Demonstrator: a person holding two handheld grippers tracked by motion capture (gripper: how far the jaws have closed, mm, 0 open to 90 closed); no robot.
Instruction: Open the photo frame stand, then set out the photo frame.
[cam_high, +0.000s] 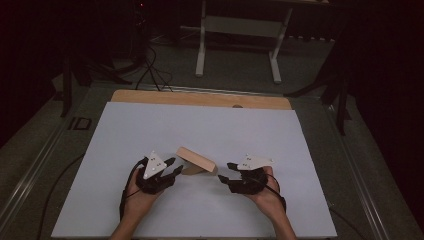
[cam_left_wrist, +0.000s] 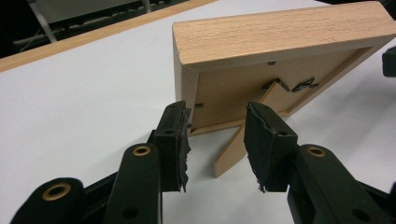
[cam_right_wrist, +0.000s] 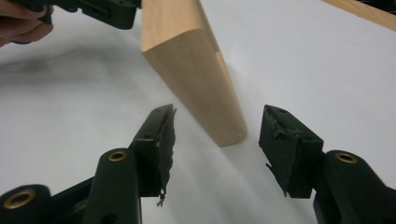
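Item: wooden picture frame (cam_high: 196, 161), light beech colour, standing tilted on the white table sheet (cam_high: 150, 125) near the person's edge, between the two hands. Its back faces the left gripper view, where the fold-out stand leg (cam_left_wrist: 243, 135) props it from the sheet and small metal clips (cam_left_wrist: 303, 85) sit on the backing.

Left gripper (cam_high: 172, 167): jaws parted, set close against the frame's lower corner and the leg; one pad sits just beside the frame's side edge, but I cannot tell whether it touches. Nothing clamped.

Right gripper (cam_high: 226, 173): jaws wide, mouth aimed at the frame's other end, whose narrow edge (cam_right_wrist: 201, 79) stands just ahead of the tips, not yet between them. Nothing held.

Step in hand, as I judge it: the approach, both tongs lining up on opposite ends of the frame before any grip.

Next move calls for: the right jaws to come forward until they straddle the edge, then close squarely on the wood; the left to settle on frame or leg without knocking the prop away, since the frame looks easy to topple.
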